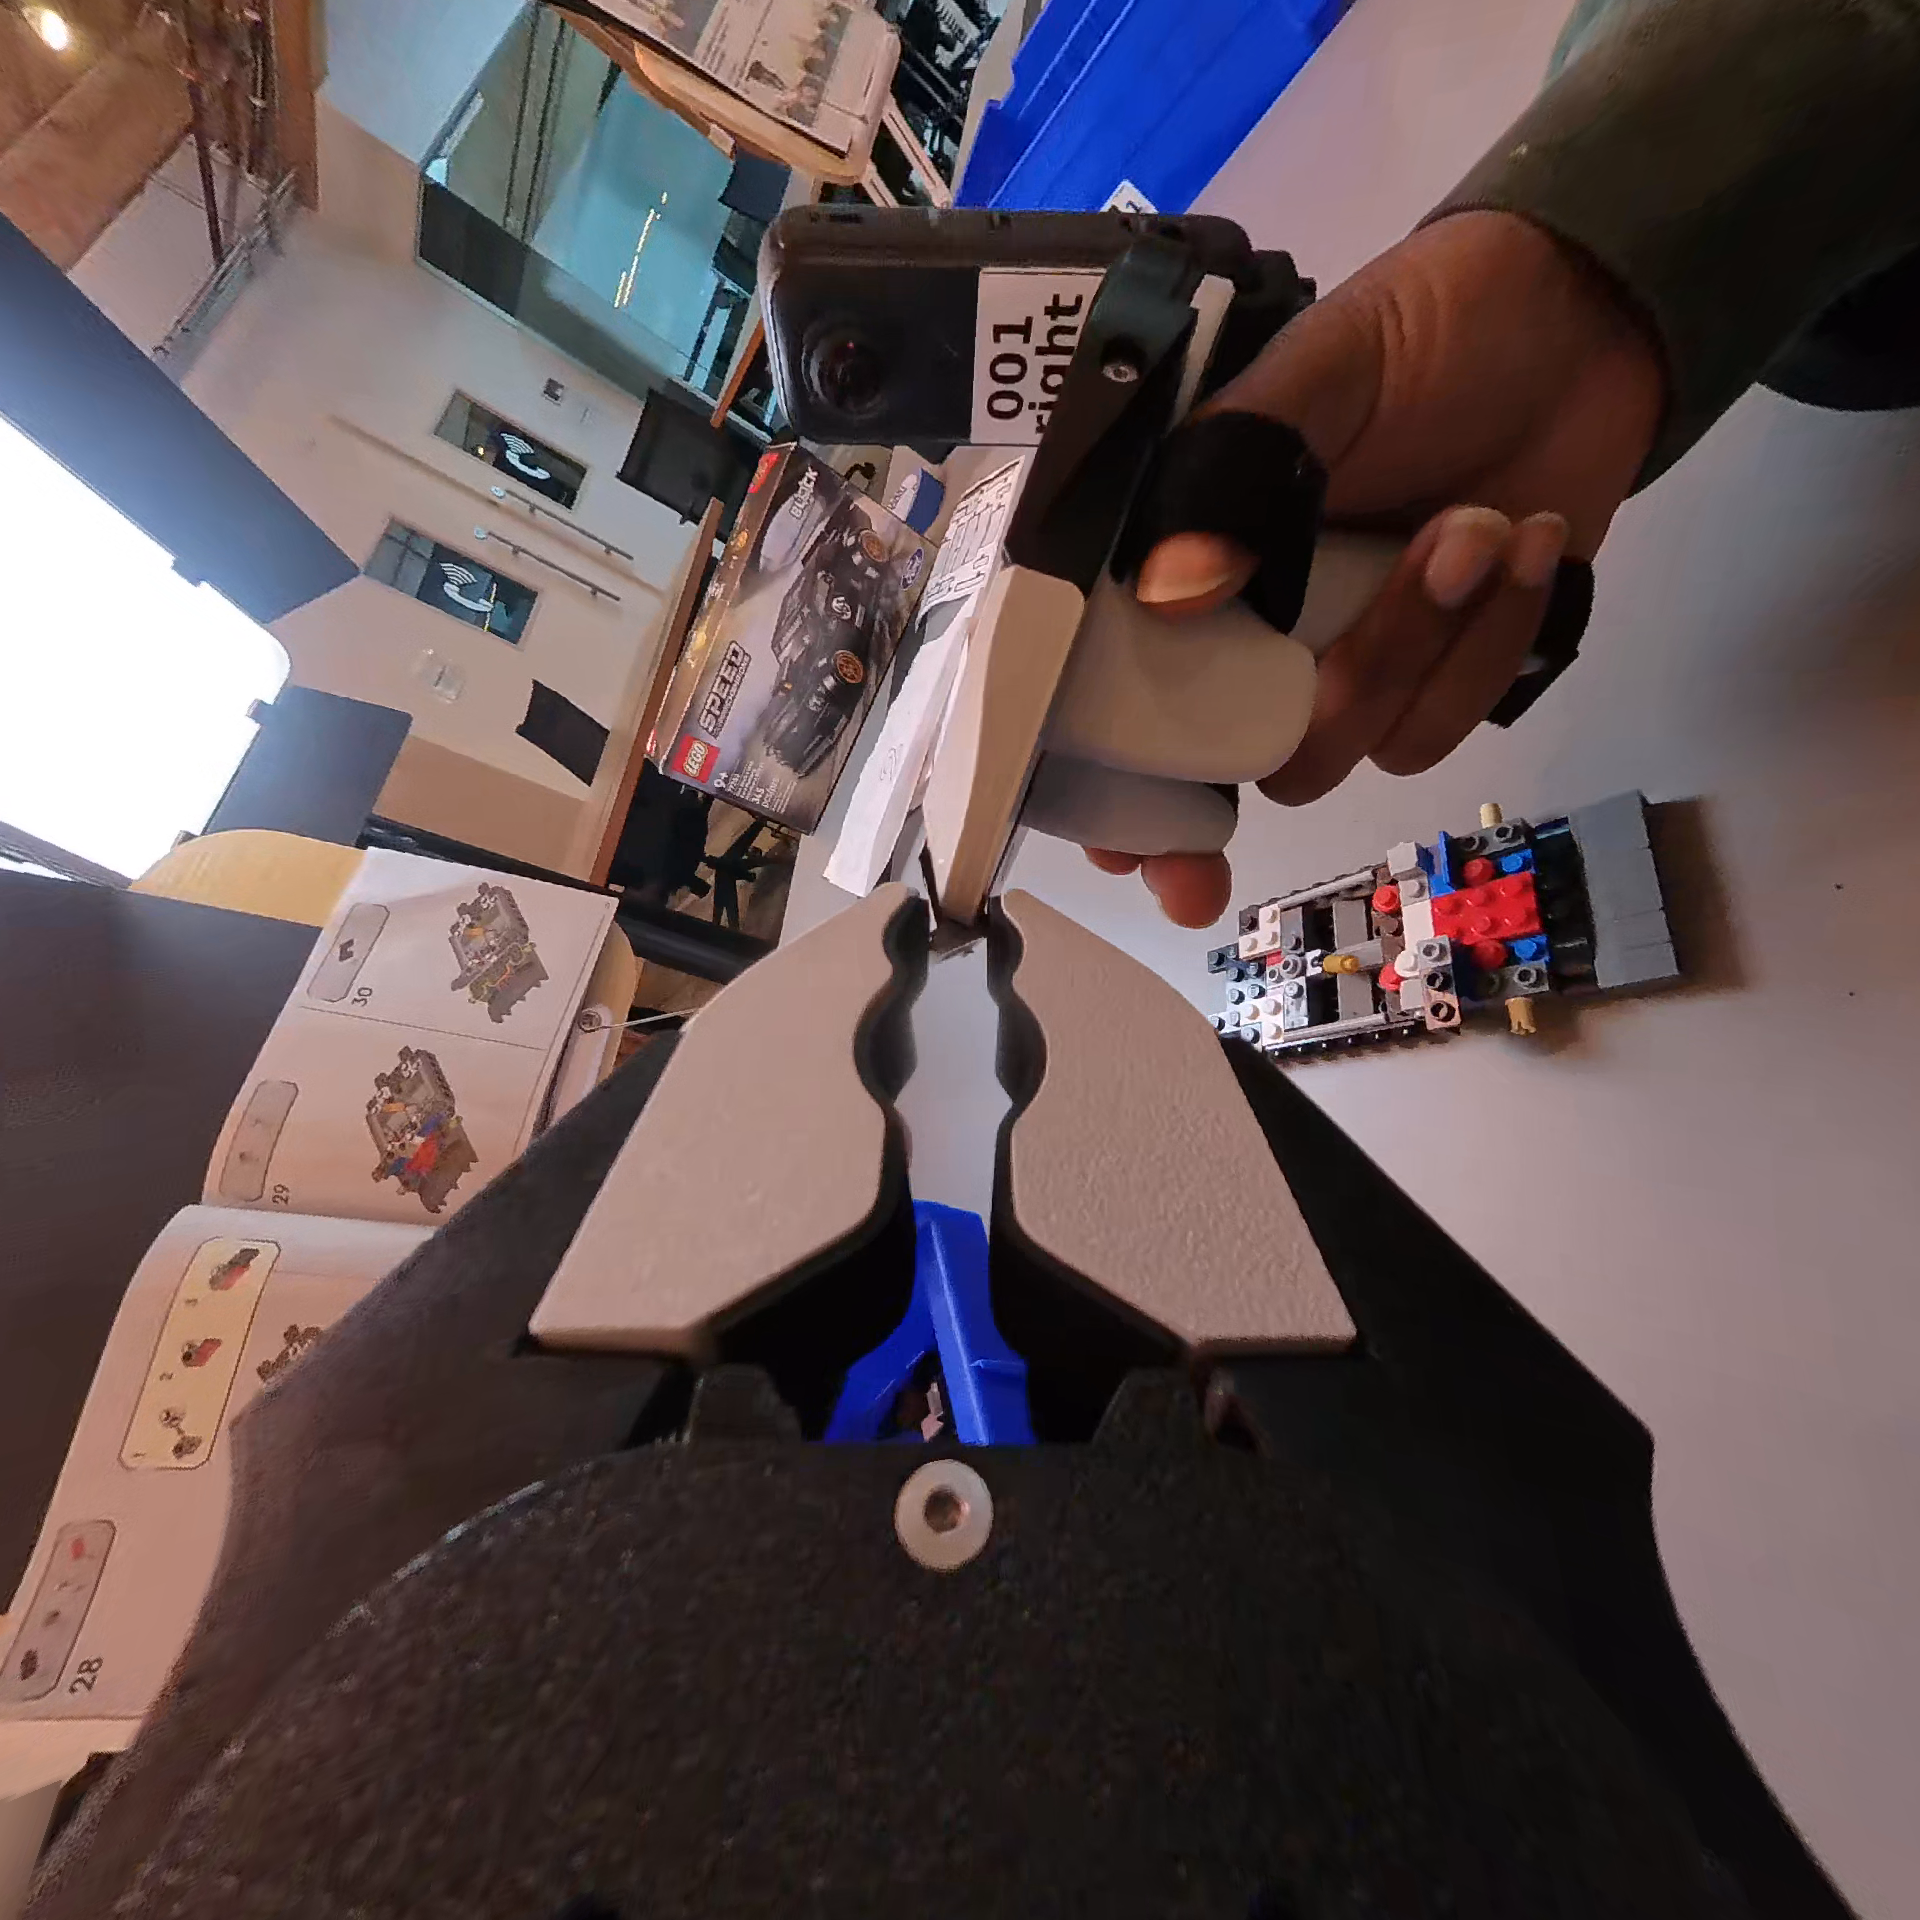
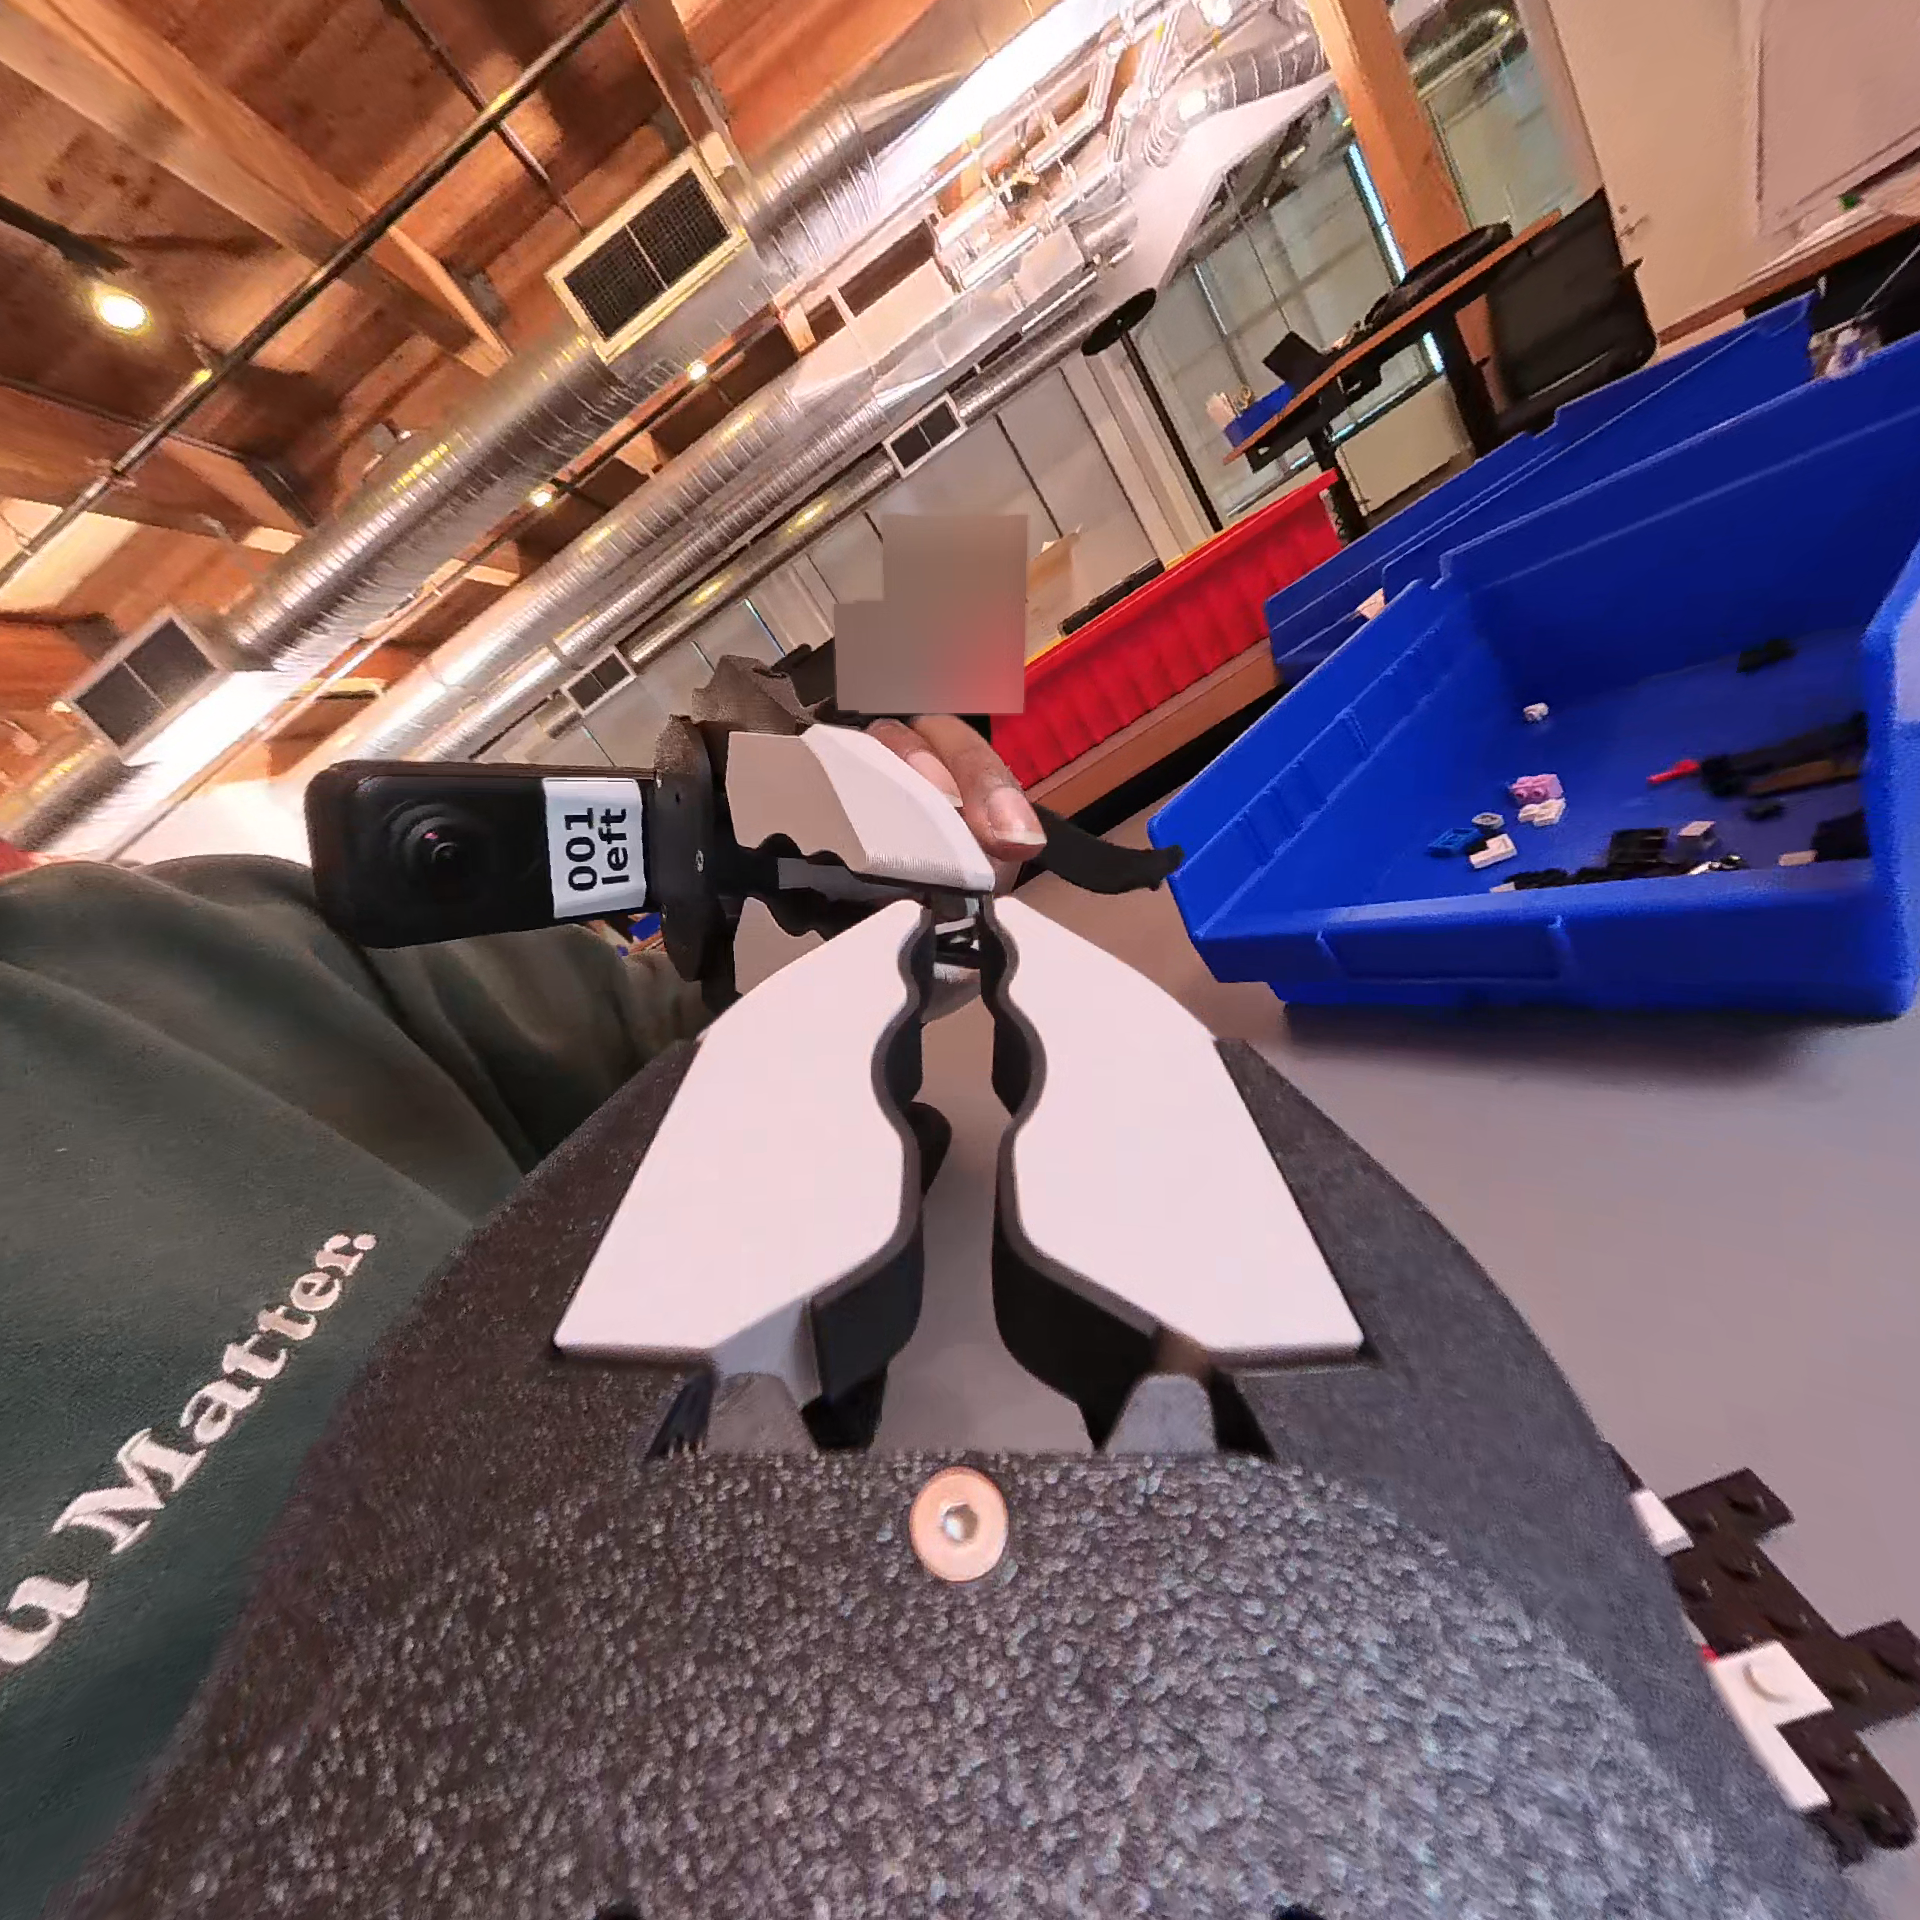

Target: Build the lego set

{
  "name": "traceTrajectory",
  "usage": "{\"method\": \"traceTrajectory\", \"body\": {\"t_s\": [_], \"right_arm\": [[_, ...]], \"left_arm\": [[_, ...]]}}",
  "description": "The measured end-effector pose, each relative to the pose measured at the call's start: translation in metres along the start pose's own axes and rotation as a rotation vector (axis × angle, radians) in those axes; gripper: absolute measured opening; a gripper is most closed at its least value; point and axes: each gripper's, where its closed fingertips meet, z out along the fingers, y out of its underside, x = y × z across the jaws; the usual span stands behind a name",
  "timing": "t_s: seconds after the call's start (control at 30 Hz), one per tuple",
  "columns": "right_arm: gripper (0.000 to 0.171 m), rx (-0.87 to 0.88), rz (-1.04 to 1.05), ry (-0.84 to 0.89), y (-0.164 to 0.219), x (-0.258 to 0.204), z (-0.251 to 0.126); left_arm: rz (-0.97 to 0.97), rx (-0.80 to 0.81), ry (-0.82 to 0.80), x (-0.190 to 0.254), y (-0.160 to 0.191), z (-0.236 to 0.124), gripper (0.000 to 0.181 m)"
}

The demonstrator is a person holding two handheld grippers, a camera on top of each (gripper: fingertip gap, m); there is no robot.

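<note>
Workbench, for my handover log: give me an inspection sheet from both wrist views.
Surface: grey table.
Job's things: partly built brick car; small dark piece between the gripper tips.
Clutter: open instruction booklet, set box, blue bin of loose bricks, black plate.
Grippers: left gripper and right gripper tip to tip, nearly closed; grip unclear.
Cables: nothing seen.
Surroundings: ducts, wooden ceiling.

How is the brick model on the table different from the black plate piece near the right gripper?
The brick model mixes many colours: red, blue, grey, white. The black plate piece is black with a few white tiles. The model is built up in layers and long; the plate piece is flat and cross-shaped. Both lie on the grey table, apart from the grippers.
</note>
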Motion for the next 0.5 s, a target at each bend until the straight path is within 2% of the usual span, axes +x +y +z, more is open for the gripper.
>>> {"method": "traceTrajectory", "body": {"t_s": [0.07, 0.13, 0.2, 0.3, 0.33, 0.4, 0.43, 0.5], "right_arm": [[0.009, -0.004, 0.003, 0.017, -0.001, 0.004, -0.002], [0.022, 0.009, -0.028, 0.025, -0.010, 0.008, -0.010], [0.028, -0.021, -0.130, 0.121, -0.017, 0.022, -0.021], [0.029, -0.106, -0.313, 0.287, -0.018, 0.045, -0.034], [0.029, -0.117, -0.338, 0.312, -0.017, 0.048, -0.035], [0.029, -0.137, -0.334, 0.323, -0.012, 0.053, -0.035], [0.029, -0.153, -0.329, 0.329, -0.009, 0.056, -0.034], [0.030, -0.193, -0.344, 0.348, -0.002, 0.061, -0.034]], "left_arm": [[0.002, -0.015, 0.002, -0.001, 0.004, 0.001, 0.010], [0.018, -0.061, -0.047, -0.015, 0.019, 0.001, 0.010], [-0.023, -0.193, -0.048, -0.030, 0.056, 0.001, 0.010], [-0.099, -0.469, -0.070, -0.057, 0.132, -0.005, 0.011], [-0.146, -0.588, -0.058, -0.062, 0.158, -0.010, 0.020], [-0.220, -0.746, -0.016, -0.066, 0.192, -0.019, 0.053], [-0.239, -0.779, -0.017, -0.071, 0.200, -0.022, 0.061], [-0.237, -0.777, -0.032, -0.079, 0.204, -0.025, 0.064]]}}
